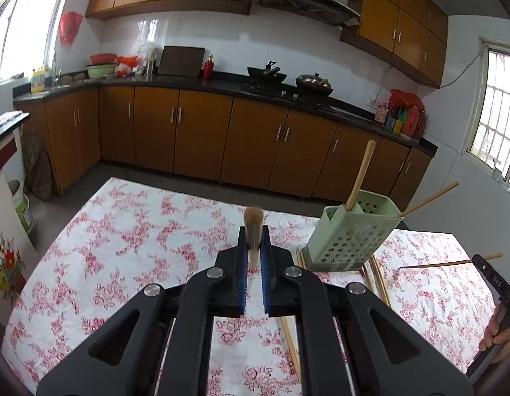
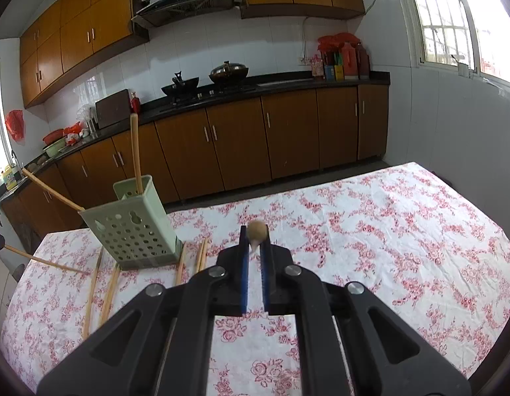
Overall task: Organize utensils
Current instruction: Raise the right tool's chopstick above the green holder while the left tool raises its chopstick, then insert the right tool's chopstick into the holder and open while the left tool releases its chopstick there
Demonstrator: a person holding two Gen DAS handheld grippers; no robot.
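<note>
A pale green perforated utensil holder (image 1: pixel 350 231) (image 2: pixel 132 227) stands on the floral table with two wooden chopsticks (image 1: pixel 360 175) (image 2: pixel 135 151) sticking out of it. My left gripper (image 1: pixel 254 247) is shut on a chopstick (image 1: pixel 254 227) that points straight at the camera, left of the holder. My right gripper (image 2: pixel 255 244) is shut on another chopstick (image 2: pixel 256 231), seen end-on, right of the holder. In the left wrist view the right gripper's chopstick (image 1: pixel 449 264) shows at the right edge. Several loose chopsticks (image 2: pixel 106 290) (image 1: pixel 377 280) lie around the holder's base.
The table wears a white cloth with red flowers (image 1: pixel 139 237) (image 2: pixel 387 247). Brown kitchen cabinets (image 1: pixel 202 138) and a black counter with woks (image 2: pixel 205 82) run behind the table. A person's hand (image 1: pixel 499 333) holds the right gripper.
</note>
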